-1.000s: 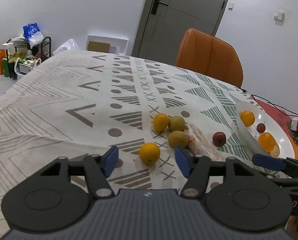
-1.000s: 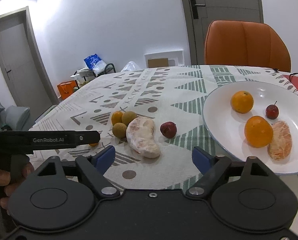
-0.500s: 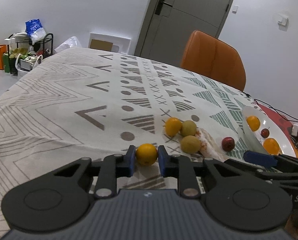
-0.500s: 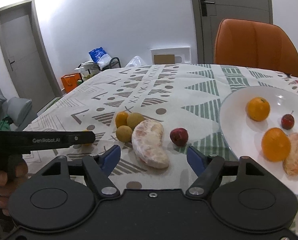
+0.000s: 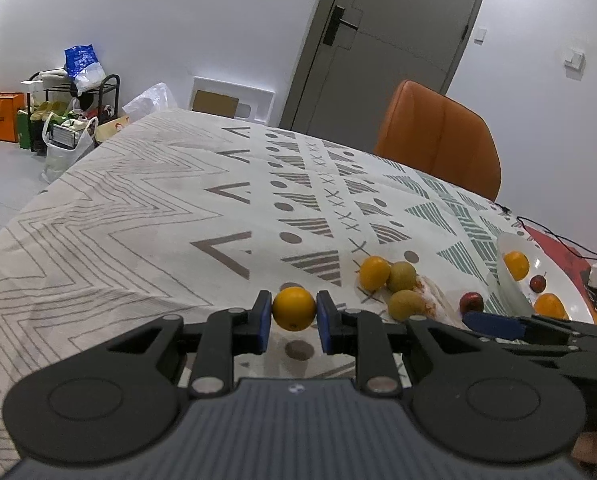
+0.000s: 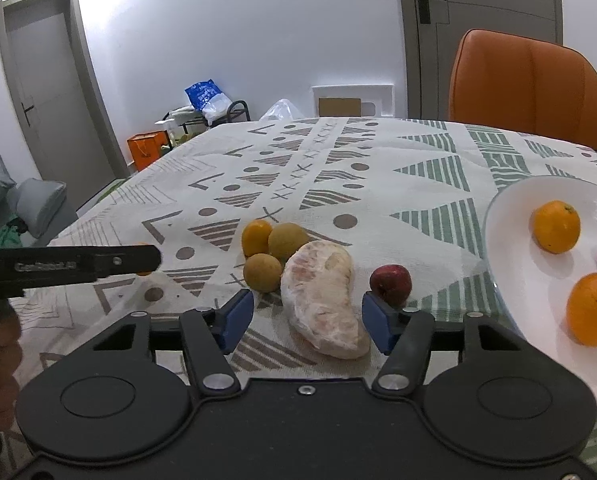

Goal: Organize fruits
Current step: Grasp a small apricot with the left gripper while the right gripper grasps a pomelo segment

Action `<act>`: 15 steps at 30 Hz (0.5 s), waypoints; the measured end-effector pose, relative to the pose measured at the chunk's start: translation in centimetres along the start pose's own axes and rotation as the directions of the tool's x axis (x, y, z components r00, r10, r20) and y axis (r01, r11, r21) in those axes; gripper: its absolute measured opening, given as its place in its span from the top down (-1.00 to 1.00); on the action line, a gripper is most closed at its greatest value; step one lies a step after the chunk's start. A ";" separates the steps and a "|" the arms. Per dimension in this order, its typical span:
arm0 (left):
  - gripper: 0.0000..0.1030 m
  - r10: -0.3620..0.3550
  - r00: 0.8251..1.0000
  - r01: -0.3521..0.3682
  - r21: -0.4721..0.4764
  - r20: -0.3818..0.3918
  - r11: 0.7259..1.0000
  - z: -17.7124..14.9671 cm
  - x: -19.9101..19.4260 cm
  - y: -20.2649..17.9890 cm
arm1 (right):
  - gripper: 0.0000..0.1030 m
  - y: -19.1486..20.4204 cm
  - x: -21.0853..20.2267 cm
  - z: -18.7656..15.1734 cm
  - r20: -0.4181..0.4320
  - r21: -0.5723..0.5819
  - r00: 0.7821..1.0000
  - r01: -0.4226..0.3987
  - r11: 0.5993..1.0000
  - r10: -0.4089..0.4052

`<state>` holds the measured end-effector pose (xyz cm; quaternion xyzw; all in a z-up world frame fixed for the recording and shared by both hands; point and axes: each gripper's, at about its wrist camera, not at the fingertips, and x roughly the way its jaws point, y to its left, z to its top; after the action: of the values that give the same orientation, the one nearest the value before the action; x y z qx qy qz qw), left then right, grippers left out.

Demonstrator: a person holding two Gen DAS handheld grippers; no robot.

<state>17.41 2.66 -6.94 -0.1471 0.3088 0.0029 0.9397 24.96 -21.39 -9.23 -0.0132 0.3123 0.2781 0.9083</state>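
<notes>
Orange fruit fills the gap of the left tongs (image 5: 294, 316) in the left wrist view: a small orange (image 5: 294, 308) is clamped between the two blue pads (image 5: 263, 322), one on each side, and it sits above the patterned cloth of the table (image 5: 138, 216). Whether it touches the cloth cannot be told. It is round, so no long axis shows. To its right and a little farther lie another small orange (image 5: 374, 272) and two greenish-brown fruits (image 5: 401, 276), packed together and touching. Just right of them is a peeled pomelo segment (image 5: 432, 300), mostly hidden, then a red fruit (image 5: 471, 301). At the far right stands a white plate (image 5: 510, 284) holding two oranges and one small red fruit. The right tongs (image 5: 494, 322) reach in from the right edge, low in the frame. An orange chair (image 5: 438, 136) stands beyond the table.

In the right wrist view the right tongs (image 6: 308, 322) are spread wide apart, holding nothing. The pomelo segment (image 6: 324, 304) lies between the pads, its long axis running near to far and leaning slightly left at the far end, curved like a crescent. The red fruit (image 6: 391, 284) is just beside the right pad. The greenish-brown fruits (image 6: 263, 273) and the small orange (image 6: 256, 237) touch the segment's far left end. The plate (image 6: 506, 264) sits at the right. The left tongs (image 6: 98, 262) show as a black bar at the left, with a sliver of the held orange behind the tip.
</notes>
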 end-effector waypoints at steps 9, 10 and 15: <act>0.56 0.002 1.000 -0.002 -0.014 0.015 1.000 0.5 -0.3 0.6 | 0.31 0.1 -0.6 0.3 0.025 0.000 1.000 0.003 1.000 -0.003; 0.56 0.001 1.000 -0.001 -0.011 0.018 1.000 0.6 -0.4 0.4 | 0.31 0.1 -0.8 0.3 0.031 0.002 0.999 0.008 1.000 -0.008; 0.57 -0.021 0.999 0.021 0.005 0.032 1.000 0.7 -0.8 -0.9 | 0.31 -0.4 -3.0 0.3 0.065 0.018 0.998 0.006 1.000 -0.007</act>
<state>17.29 2.03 -5.67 -0.1480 0.2923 -0.0053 0.9448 23.38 -23.12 -7.33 0.0030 0.2851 0.2727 0.9189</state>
